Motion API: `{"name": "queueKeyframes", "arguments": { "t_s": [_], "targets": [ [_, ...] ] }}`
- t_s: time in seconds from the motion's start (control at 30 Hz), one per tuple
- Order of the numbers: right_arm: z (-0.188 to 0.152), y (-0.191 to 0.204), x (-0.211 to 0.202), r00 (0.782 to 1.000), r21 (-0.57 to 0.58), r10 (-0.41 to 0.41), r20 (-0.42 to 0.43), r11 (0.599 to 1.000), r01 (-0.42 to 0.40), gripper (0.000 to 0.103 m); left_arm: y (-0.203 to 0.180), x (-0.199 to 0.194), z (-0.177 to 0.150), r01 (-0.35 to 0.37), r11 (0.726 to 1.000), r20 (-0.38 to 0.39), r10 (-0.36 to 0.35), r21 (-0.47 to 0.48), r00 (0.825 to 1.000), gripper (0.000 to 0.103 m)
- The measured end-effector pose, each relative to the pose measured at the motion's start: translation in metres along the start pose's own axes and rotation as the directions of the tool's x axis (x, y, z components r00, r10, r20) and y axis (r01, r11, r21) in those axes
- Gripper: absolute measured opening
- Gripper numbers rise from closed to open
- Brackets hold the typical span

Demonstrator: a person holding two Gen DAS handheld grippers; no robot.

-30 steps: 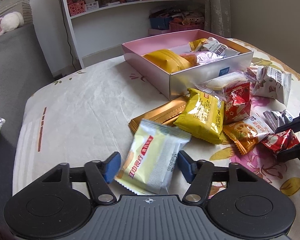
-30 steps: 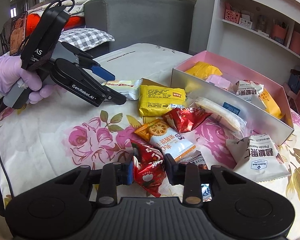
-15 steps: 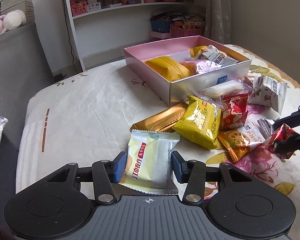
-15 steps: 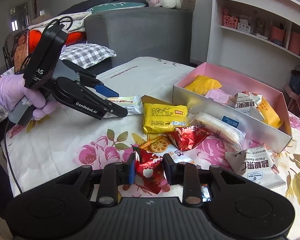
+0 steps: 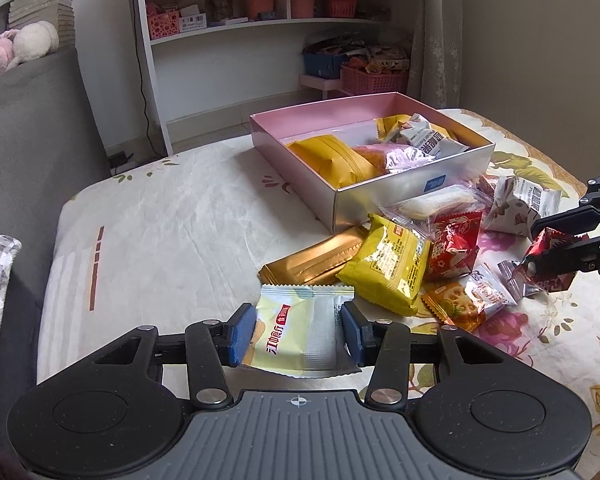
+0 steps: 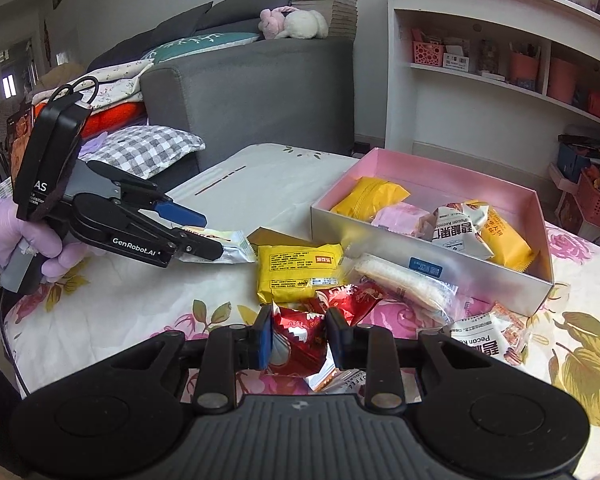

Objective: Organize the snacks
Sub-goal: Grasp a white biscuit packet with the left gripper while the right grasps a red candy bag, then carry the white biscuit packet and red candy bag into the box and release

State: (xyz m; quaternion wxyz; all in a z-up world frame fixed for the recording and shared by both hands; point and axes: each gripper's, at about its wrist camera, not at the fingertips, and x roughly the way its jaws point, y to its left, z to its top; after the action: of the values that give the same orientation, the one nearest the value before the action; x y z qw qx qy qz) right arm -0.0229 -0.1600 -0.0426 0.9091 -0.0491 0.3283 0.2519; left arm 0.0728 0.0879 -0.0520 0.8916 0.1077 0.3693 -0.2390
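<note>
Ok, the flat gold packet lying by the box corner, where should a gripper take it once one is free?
Judging by its pose, grip the gold packet across its narrow width at the bare end pointing away from the pink box, coming from above on the open-table side. Its other end is tucked under the yellow packet, and it lies flat.

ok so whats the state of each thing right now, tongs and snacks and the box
left tongs: shut on the pale yellow packet
right tongs: shut on the red packet, lifted off the cloth
pink box: open, partly filled with snacks
yellow cake packet: lying on the table, overlapping the gold packet
white pecan packet: loose beside the box
</note>
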Motion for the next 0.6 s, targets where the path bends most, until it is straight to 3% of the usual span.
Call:
{"name": "queueKeyframes", "arguments": {
  "t_s": [0.3, 0.6],
  "targets": [
    [0.005, -0.005, 0.002, 1.0, 0.028, -0.015, 0.002, 0.999, 0.015, 0.021, 0.002, -0.013, 0.006, -0.001, 1.0, 0.028, 0.002, -0.027, 1.0, 0.044],
    [0.026, -0.019, -0.01, 0.996, 0.066, -0.054, 0.066, 0.997, 0.049, 0.021, 0.001, -0.032, 0.025, 0.005, 0.999, 0.104, 0.0, -0.05, 0.995, 0.044]
  ]
}}
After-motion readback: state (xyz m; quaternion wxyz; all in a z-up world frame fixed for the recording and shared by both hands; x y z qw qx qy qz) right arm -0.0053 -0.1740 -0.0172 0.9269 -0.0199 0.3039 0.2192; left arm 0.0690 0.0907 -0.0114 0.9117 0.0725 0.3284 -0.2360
